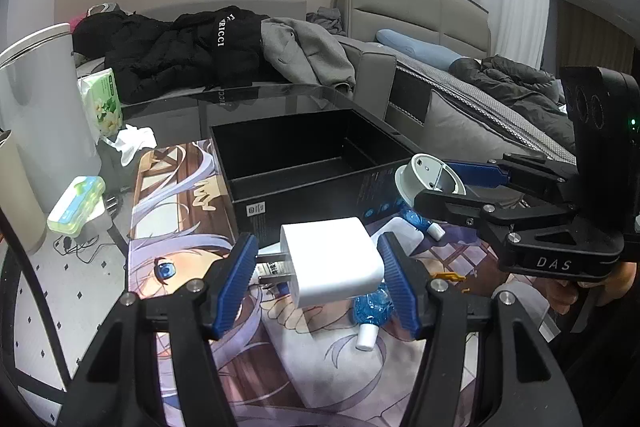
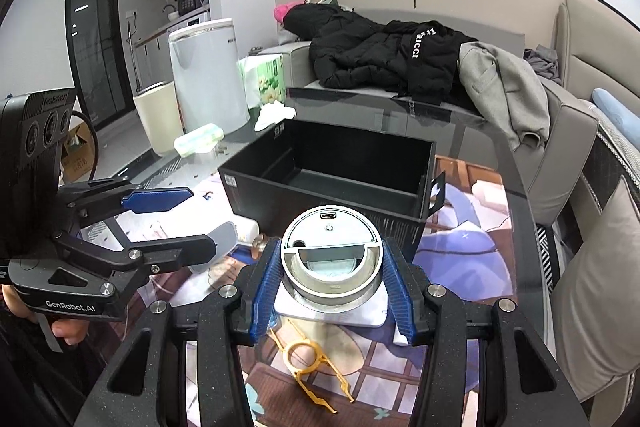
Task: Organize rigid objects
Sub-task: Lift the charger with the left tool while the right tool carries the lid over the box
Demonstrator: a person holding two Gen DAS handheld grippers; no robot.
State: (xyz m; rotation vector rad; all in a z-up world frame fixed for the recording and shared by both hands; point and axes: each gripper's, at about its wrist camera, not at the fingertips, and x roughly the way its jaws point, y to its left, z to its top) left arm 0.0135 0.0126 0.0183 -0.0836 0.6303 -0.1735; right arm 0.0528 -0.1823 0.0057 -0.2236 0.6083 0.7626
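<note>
My left gripper is shut on a white plug adapter, held above the printed mat in front of the open black box. My right gripper is shut on a round grey-white device with a port on its top face, held near the box's front wall. The same device shows in the left wrist view at the box's right corner. The box looks empty. A blue bottle with a white cap lies on the mat under the left gripper. A gold clip tool lies under the right gripper.
A printed anime mat covers the glass table. A green pill case, tissue pack and white bin stand at the left. A sofa with coats is behind. A second blue bottle lies by the box.
</note>
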